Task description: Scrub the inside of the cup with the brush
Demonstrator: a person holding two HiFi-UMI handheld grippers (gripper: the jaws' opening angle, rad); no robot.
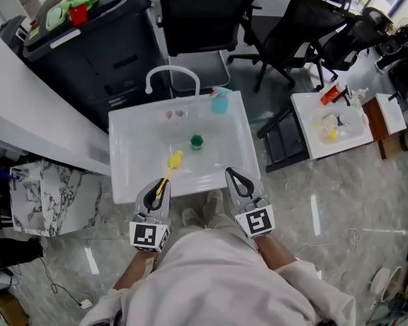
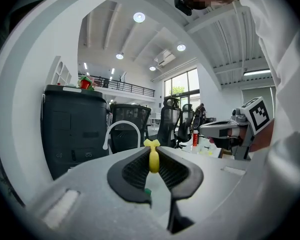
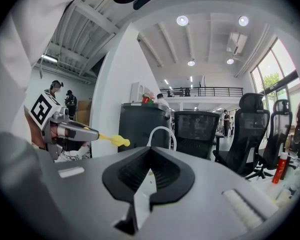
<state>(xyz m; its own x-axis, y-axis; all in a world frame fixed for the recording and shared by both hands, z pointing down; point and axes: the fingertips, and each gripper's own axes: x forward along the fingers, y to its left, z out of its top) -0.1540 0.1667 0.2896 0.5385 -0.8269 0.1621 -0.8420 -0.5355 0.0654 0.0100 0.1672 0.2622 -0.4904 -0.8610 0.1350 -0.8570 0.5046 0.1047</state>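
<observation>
A small green cup [image 1: 196, 141] stands in the middle of the white sink [image 1: 132, 124]. My left gripper [image 1: 156, 186] is at the sink's near edge, shut on the handle of a yellow brush [image 1: 170, 168] whose head points over the basin toward the cup. In the left gripper view the brush [image 2: 153, 156] stands upright between the closed jaws. My right gripper [image 1: 235, 176] is at the near edge on the right, shut with nothing in it. From the right gripper view [image 3: 150, 153] the left gripper [image 3: 65, 130] and the brush [image 3: 115, 140] show at the left.
A white arched faucet [image 1: 171, 73] rises at the sink's back edge, with a teal bottle [image 1: 220, 101] at the back right corner. A black cabinet [image 1: 88, 39] stands behind on the left. Office chairs [image 1: 204, 19] and a small white table [image 1: 336, 124] lie beyond and to the right.
</observation>
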